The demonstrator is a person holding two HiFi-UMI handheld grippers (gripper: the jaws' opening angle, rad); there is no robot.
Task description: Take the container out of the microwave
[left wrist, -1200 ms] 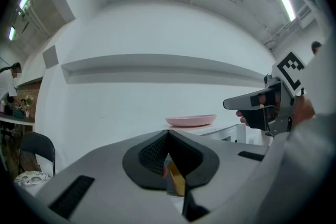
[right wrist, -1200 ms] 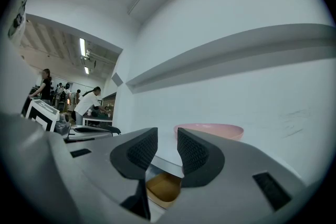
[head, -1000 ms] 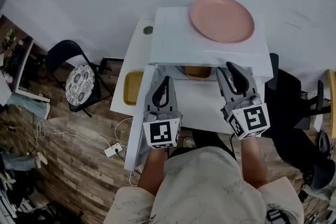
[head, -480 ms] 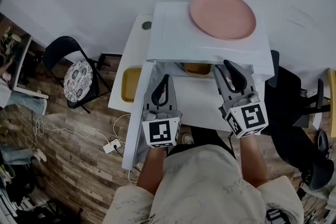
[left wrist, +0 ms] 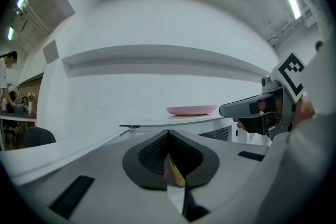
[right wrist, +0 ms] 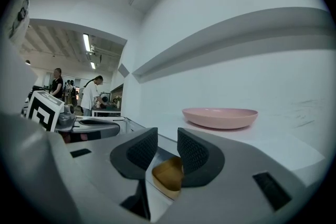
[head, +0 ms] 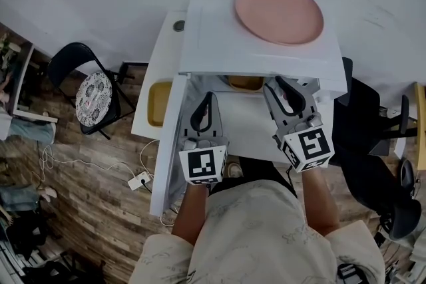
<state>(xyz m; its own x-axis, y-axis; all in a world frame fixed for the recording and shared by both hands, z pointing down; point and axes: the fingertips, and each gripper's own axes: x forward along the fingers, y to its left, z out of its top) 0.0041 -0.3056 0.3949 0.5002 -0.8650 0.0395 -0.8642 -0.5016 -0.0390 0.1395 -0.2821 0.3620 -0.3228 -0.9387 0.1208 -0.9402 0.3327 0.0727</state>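
Observation:
A white microwave [head: 219, 43] stands on a white table with its door [head: 168, 143] swung open to the left. A yellow-brown container [head: 245, 82] sits inside its opening, mostly hidden under the top edge. In the right gripper view the container [right wrist: 167, 176] shows low between the jaws. My right gripper [head: 282, 87] is open by a narrow gap, just in front of the opening and right of the container. My left gripper [head: 208, 103] is shut and empty, in front of the opening beside the door. In its own view only a yellow sliver of the container [left wrist: 176, 173] shows.
A pink plate [head: 278, 11] lies on top of the microwave. A yellow tray [head: 157, 103] rests on the table left of the door. A black chair [head: 90, 100] stands on the wood floor at left, and dark chairs [head: 369, 136] stand at right.
Both grippers have moved forward toward the microwave opening, the right one closer to the container. Their jaws look the same as before.

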